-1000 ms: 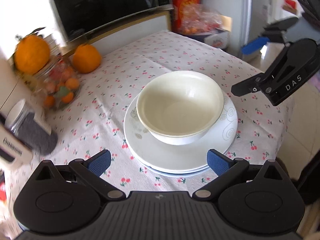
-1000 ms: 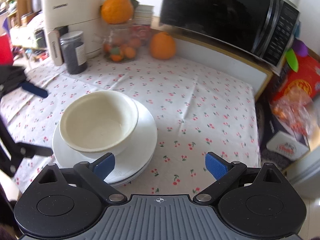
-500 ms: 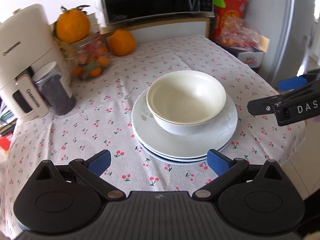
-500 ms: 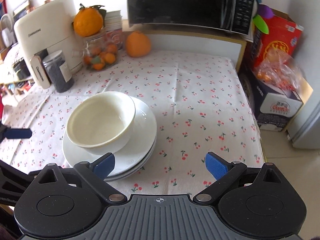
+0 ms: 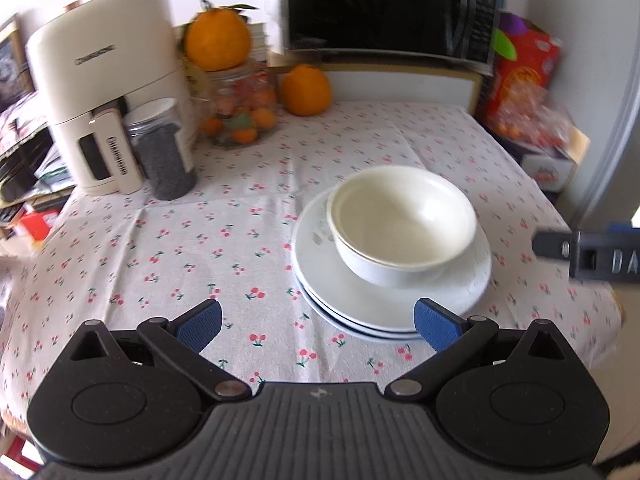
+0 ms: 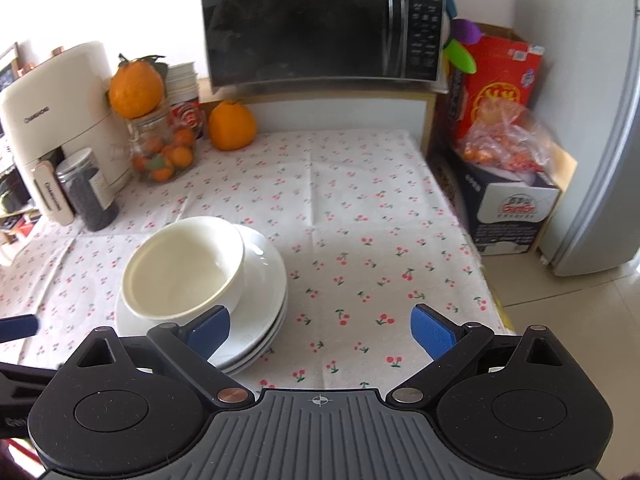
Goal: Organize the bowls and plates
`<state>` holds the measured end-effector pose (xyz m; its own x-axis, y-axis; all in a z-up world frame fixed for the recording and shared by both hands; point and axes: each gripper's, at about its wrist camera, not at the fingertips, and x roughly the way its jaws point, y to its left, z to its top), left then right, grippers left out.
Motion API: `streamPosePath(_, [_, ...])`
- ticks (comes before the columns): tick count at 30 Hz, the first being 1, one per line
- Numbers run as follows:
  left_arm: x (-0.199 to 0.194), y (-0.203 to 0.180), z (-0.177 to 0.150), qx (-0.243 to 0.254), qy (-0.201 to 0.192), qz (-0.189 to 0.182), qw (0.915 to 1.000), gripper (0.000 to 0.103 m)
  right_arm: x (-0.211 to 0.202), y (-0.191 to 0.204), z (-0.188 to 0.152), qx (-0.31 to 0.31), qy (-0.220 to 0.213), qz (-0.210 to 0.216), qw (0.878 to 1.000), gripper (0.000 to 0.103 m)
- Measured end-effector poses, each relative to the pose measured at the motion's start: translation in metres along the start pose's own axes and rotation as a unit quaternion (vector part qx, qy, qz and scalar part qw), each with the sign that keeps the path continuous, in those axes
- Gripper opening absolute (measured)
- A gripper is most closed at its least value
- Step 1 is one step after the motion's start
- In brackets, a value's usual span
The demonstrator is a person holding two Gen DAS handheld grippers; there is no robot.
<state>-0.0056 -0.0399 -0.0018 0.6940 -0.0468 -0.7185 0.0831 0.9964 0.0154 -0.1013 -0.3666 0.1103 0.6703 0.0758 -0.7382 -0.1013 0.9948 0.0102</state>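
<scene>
- Blue-padded left gripper [image 5: 318, 320] and right gripper [image 6: 320, 326] were both spread wide and held nothing, nearest the cameras at 6 o'clock.
- Bowl [image 6: 184, 268] sat nested in a second bowl on stacked plates [image 6: 264, 276] on the cherry-print tablecloth [image 6: 360, 216], at 10 o'clock in the right view.
- Judged: glazed ware, stiff, slippery, breakable; grip best taken on the bowl's rim.
- Jar [image 6: 90, 194] stood at 10 o'clock, microwave [image 6: 320, 24] at 12 o'clock, both well beyond.
</scene>
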Motion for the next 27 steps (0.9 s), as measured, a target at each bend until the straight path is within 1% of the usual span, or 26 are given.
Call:
streamPosePath(6, [-0.002,0.000,0.001,-0.024,-0.004,0.039,0.9989,0.103,0.007,0.009,-0.008,0.000,0.015,-0.021,1.000,0.098])
streamPosePath(10, [-0.002,-0.004,-0.003,-0.022,0.004,0.058,0.9981,0.103,0.007,0.016,-0.011,-0.006,0.021,-0.028,0.999,0.098])
streamPosePath(14, [0.000,-0.003,-0.005,-0.036,0.017,0.055,0.9977,0.103,0.010,0.020,-0.013,-0.008,0.033,-0.031,0.999,0.098])
streamPosePath(16, [-0.001,-0.004,-0.005,-0.035,0.019,0.062,0.9973,0.103,0.012,0.021,-0.015,-0.006,0.041,-0.030,0.999,0.098])
streamPosePath(19, [-0.002,-0.005,-0.006,-0.033,0.020,0.062,0.9973,0.103,0.016,0.023,-0.017,-0.010,0.049,-0.029,0.998,0.098])
streamPosePath(27, [-0.002,-0.007,-0.007,-0.031,0.025,0.058,0.9975,0.103,0.018,0.028,-0.021,-0.019,0.054,-0.033,0.998,0.098])
